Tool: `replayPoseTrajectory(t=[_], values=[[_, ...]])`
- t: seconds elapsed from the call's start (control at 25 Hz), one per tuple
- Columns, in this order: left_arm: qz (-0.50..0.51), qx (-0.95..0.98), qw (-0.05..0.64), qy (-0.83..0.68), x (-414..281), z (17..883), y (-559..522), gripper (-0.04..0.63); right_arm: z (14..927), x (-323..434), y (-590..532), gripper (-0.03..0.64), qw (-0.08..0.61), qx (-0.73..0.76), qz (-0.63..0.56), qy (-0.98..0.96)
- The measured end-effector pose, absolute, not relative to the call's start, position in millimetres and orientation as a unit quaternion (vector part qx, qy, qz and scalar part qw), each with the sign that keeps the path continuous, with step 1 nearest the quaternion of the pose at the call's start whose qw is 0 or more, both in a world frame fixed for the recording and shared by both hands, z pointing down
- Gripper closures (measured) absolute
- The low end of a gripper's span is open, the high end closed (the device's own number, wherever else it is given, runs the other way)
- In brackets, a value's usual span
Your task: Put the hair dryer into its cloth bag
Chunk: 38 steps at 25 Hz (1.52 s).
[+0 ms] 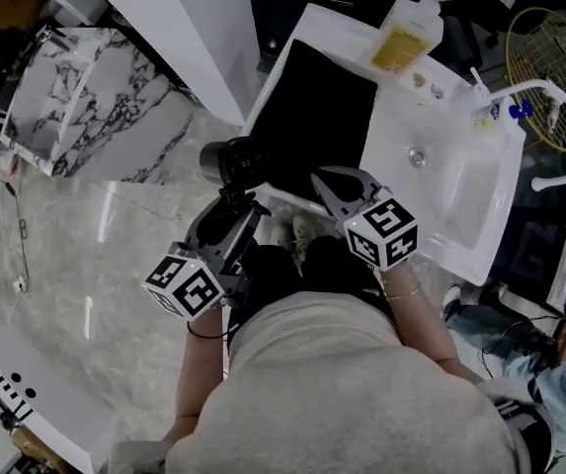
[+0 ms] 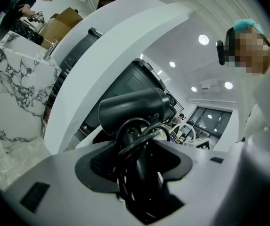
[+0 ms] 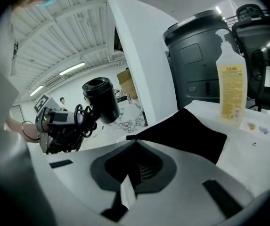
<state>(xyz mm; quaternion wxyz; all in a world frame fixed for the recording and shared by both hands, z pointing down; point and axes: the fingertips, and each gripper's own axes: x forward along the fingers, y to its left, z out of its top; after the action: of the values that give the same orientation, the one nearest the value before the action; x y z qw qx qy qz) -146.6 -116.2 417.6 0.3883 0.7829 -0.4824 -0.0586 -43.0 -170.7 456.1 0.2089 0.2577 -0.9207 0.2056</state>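
The black hair dryer (image 1: pixel 231 160) hangs in the air just left of the white counter, and my left gripper (image 1: pixel 231 203) is shut on its handle and coiled cord. In the left gripper view the barrel (image 2: pixel 135 110) lies across above the jaws, with cord loops (image 2: pixel 139 131) bunched between them. The black cloth bag (image 1: pixel 314 115) lies flat on the counter, apart from the dryer. My right gripper (image 1: pixel 322 182) is shut and empty at the bag's near edge. The right gripper view shows the bag (image 3: pixel 184 134) just beyond the closed jaws and the dryer (image 3: pixel 99 99) at left.
A white sink basin (image 1: pixel 465 191) with a curved tap (image 1: pixel 554 102) adjoins the counter (image 1: pixel 401 136) on the right. A yellow soap bottle (image 1: pixel 406 36) stands at the back. A marble-patterned block (image 1: pixel 85 97) and a white panel (image 1: pixel 179 23) stand left. A grey bin (image 3: pixel 198 55) stands behind.
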Motion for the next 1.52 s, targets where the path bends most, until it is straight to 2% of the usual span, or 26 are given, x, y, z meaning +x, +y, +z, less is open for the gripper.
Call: replayPoseTrajectory(t=[0.16,0.48,0.56,0.92,1.16,1.52], values=[[-0.045,0.785,0.398,-0.473,-150.2,426.3,-110.4,0.364,473.1,-48.1,-161.8,0.529,0.249,0.245,0.202,-0.915],[-0.013,0.787,0.413,-0.458,-155.2,445.1,-98.2,0.364,509.8,-50.9,-155.0,0.468,0.328,0.226,0.164,-0.903],[-0.006,0.787,0.418,-0.454,-155.5,449.4,-95.7,0.364,516.9,-48.6,-156.1,0.474,0.339,0.231,0.157,-0.898],[0.045,0.807,0.404,-0.429,-148.2,460.6,-88.2,0.364,525.5,-39.3,-168.3,0.604,0.333,0.257,0.178,-0.889],[0.083,0.826,0.391,-0.398,-131.7,464.2,-81.2,0.364,509.1,-38.1,-177.6,0.607,0.300,0.274,0.194,-0.893],[0.194,0.862,0.316,-0.345,-102.7,474.1,-82.0,0.365,472.2,-28.1,-190.6,0.607,0.241,0.292,0.213,-0.901]])
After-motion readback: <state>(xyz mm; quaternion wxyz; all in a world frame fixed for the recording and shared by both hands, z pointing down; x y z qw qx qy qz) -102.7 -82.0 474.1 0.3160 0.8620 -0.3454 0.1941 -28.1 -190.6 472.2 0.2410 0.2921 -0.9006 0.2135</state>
